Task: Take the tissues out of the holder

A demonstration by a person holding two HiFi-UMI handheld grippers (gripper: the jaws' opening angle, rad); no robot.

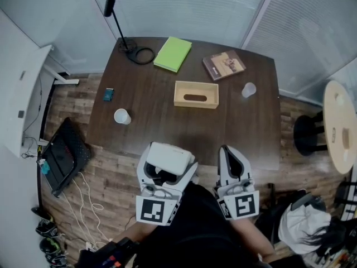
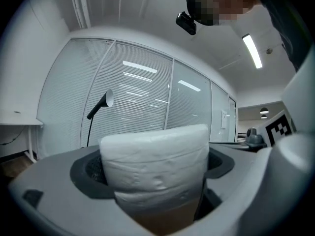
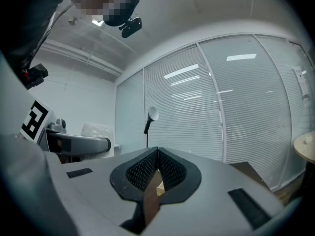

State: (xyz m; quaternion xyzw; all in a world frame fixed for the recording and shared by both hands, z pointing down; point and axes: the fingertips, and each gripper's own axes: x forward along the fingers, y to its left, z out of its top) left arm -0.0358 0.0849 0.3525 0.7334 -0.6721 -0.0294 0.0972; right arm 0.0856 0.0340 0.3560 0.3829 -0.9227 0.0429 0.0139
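A light wooden tissue holder (image 1: 196, 94) with an oval slot sits at the middle of the dark table (image 1: 150, 121). My left gripper (image 1: 166, 156) hangs over the table's near edge, shut on a white pack of tissues (image 1: 169, 156). In the left gripper view the tissue pack (image 2: 155, 167) fills the space between the jaws. My right gripper (image 1: 233, 162) is beside it at the near edge, shut with nothing in it; its pads (image 3: 170, 170) meet, and a sliver of the holder shows below them.
On the table are a green notebook (image 1: 173, 53), a brown book (image 1: 223, 65), a black desk lamp (image 1: 120, 15) with its cable, two white cups (image 1: 122, 116) (image 1: 249, 89) and a small teal object (image 1: 108, 94). A round side table (image 1: 338, 126) stands at the right.
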